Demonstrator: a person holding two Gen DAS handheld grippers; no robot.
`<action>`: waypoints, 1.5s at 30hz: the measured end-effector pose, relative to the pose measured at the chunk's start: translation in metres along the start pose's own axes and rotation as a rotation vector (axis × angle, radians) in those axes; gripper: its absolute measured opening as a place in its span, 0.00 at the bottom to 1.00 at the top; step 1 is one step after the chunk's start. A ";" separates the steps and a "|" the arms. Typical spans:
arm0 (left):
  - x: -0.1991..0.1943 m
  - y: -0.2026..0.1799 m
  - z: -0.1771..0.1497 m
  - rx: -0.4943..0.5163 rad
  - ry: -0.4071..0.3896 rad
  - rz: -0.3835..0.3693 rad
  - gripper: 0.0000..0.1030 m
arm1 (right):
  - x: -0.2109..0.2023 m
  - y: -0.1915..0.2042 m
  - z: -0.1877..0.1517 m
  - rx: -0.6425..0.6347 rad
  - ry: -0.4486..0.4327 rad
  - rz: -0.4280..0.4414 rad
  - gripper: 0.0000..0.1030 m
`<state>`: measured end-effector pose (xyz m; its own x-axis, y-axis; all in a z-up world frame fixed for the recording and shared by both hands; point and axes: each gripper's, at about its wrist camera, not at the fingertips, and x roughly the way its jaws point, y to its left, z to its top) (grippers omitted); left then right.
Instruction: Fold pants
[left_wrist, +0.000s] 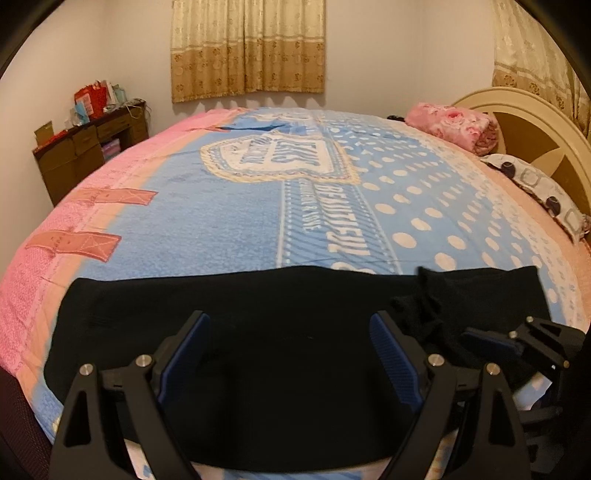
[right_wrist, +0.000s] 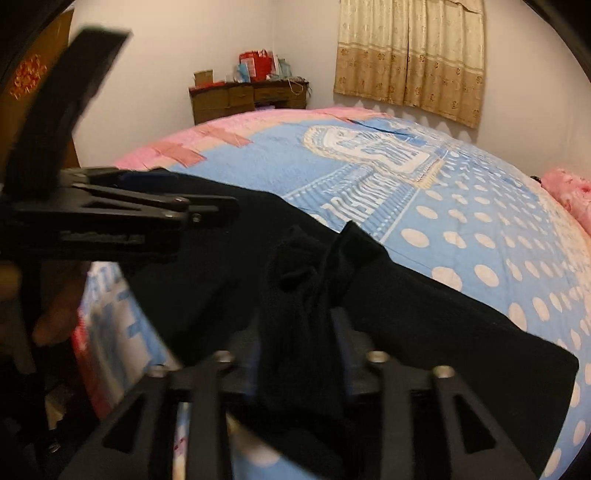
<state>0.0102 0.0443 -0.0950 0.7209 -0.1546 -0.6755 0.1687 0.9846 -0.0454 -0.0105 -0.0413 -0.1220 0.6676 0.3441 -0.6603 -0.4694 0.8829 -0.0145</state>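
My left gripper (left_wrist: 291, 354): jaws wide apart, blue pads facing, nothing between them; they hover above the flat part of the black pants (left_wrist: 258, 321).

My right gripper (right_wrist: 295, 332): jaws narrow, closed on a bunched ridge of the pants (right_wrist: 424, 314); the cloth rises in a crumpled fold between the fingers.

Pants: black, spread crosswise along the near edge of the bed (left_wrist: 221, 206), flat on my left side, rumpled where my right jaws pinch them.

Bed cover: blue with cream dots, a crest and lettering, pink border at the foot side.

Far end of the bed: rolled pink floral blanket (left_wrist: 454, 125), patterned pillow (left_wrist: 535, 192), cream headboard (left_wrist: 535, 125).

Room: brown wooden desk (left_wrist: 88, 147) in the corner, its tabletop carrying red bags and boxes; beige curtains (left_wrist: 247, 48) on the wall.
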 end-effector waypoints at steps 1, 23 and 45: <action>-0.004 -0.003 0.000 -0.003 0.002 -0.022 0.88 | -0.008 -0.004 -0.004 0.009 -0.007 0.008 0.45; 0.049 -0.090 0.006 0.028 0.184 -0.085 0.48 | -0.077 -0.087 -0.072 0.312 -0.141 0.021 0.45; 0.016 -0.070 -0.005 -0.002 0.096 -0.028 0.25 | -0.086 -0.104 -0.085 0.323 -0.175 -0.040 0.47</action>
<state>0.0067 -0.0271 -0.1060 0.6482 -0.1733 -0.7415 0.1864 0.9803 -0.0661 -0.0686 -0.1898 -0.1274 0.7836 0.3325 -0.5249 -0.2533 0.9423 0.2188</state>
